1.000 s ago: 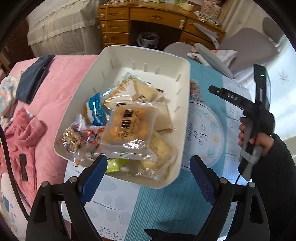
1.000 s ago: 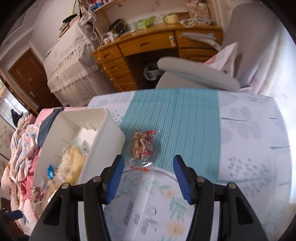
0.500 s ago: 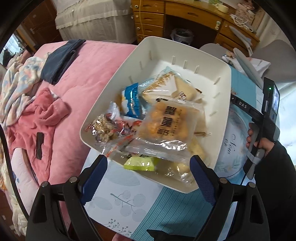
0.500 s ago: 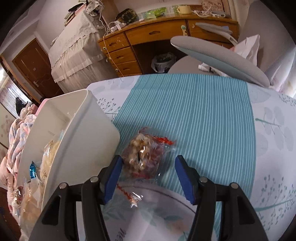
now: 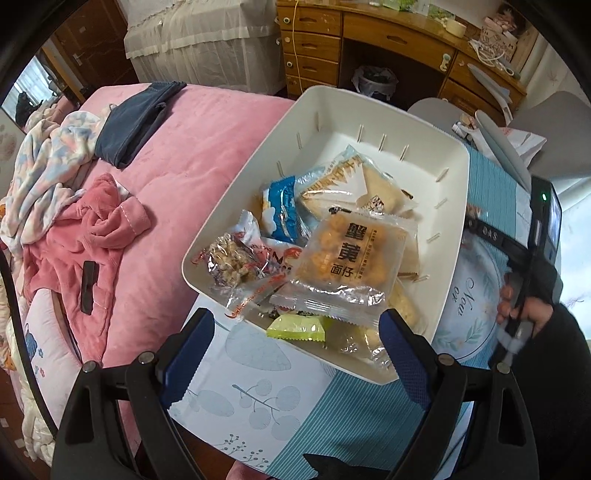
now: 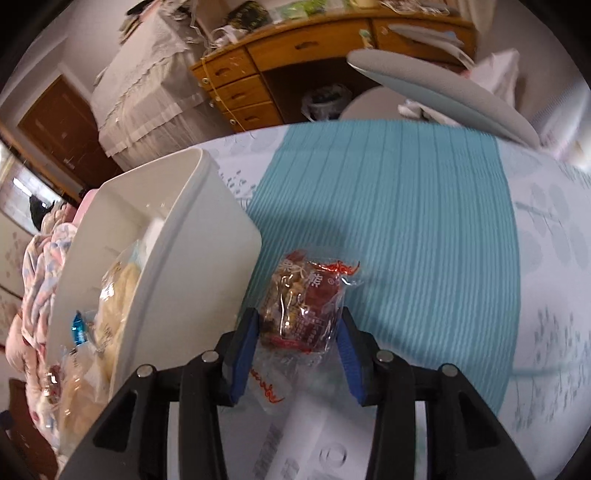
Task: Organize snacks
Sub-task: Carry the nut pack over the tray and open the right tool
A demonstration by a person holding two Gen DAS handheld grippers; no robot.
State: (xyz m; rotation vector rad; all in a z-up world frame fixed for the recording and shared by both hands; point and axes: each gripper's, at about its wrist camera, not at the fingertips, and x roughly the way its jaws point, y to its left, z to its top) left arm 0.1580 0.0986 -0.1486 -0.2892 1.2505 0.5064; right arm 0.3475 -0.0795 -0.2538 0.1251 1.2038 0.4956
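A white basket [image 5: 450,206] stands on the table and holds several wrapped snacks, with an orange snack pack [image 5: 351,258] on top. My left gripper [image 5: 295,354] is open and empty just in front of the basket's near rim. In the right wrist view my right gripper [image 6: 297,332] is shut on a clear red-printed nut snack packet [image 6: 303,299] lying on the teal tablecloth just right of the basket [image 6: 192,236]. The right gripper also shows in the left wrist view [image 5: 480,232], beyond the basket's right wall.
A pink bed with clothes [image 5: 85,236] lies left of the table. A wooden desk [image 5: 369,33] and a grey chair [image 6: 436,88] stand beyond the table's far edge. The teal striped tablecloth [image 6: 406,192] stretches right of the basket.
My right gripper moved forward over the nut packet and closed on it. My left gripper shifted left, still open in front of the basket.
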